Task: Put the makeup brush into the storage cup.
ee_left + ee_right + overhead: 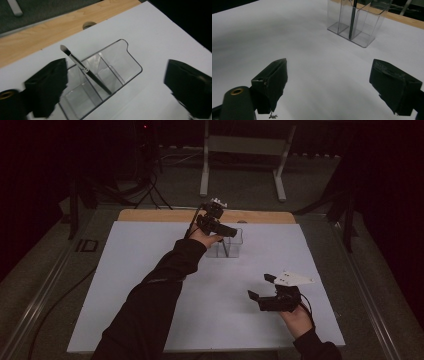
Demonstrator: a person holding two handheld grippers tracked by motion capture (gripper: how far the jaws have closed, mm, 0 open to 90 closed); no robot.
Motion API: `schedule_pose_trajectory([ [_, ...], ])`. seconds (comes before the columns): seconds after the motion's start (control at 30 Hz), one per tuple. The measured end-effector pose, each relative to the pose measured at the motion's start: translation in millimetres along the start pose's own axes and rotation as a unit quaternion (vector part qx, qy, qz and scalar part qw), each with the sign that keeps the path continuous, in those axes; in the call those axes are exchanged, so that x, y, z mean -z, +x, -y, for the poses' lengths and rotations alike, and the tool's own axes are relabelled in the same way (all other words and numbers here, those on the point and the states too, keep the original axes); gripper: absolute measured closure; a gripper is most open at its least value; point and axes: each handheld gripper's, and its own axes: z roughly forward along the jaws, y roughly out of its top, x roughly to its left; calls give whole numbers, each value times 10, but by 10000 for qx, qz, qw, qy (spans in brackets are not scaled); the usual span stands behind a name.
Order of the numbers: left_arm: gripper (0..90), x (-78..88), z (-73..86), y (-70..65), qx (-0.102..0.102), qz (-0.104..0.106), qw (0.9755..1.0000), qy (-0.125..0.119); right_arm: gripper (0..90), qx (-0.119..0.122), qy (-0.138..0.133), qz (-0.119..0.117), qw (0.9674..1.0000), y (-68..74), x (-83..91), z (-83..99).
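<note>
A clear plastic organizer (235,247) with upright dividers stands at the far middle of the white sheet (140,270). A thin brush (85,70) with a dark handle and pale tip leans in one of its compartments, tip up. My left gripper (227,231) hovers just above the organizer (132,60), open, its jaws (116,75) wide on either side of the brush without touching it. My right gripper (261,287) rests low over the near right of the sheet, open (329,72) with nothing between its jaws. From there the organizer (367,27) and the brush handle (352,20) stand farther off.
The sheet covers a wooden table whose bare far edge (165,215) has a round hole (88,25). Beyond it stand a white metal frame (205,165) and dark cables on the floor. A cable runs along the table's left side.
</note>
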Motion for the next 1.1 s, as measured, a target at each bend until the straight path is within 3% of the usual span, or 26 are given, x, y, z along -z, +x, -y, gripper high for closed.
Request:
schedule_pose_trajectory([
  [0.13,17,94,29,-6,-238,231,9993,-157,149,18,2,-14,10000,2,-7,-1],
  [0.37,9,228,66,-45,-415,507,9978,-106,149,32,1,-94,10000,16,-6,-6],
  [0.47,9,321,81,-64,-550,672,9959,-258,149,57,-30,-102,9999,27,-3,-15],
  [0.5,9,396,95,-74,-575,818,9943,-363,149,83,-39,-124,9999,34,-2,-22],
  [0.8,10,664,242,-115,-874,923,9906,-507,157,138,8,-147,9998,37,7,-24],
  [1.1,11,920,403,-132,-1014,1186,9865,-495,164,126,42,-179,9998,38,10,-5],
])
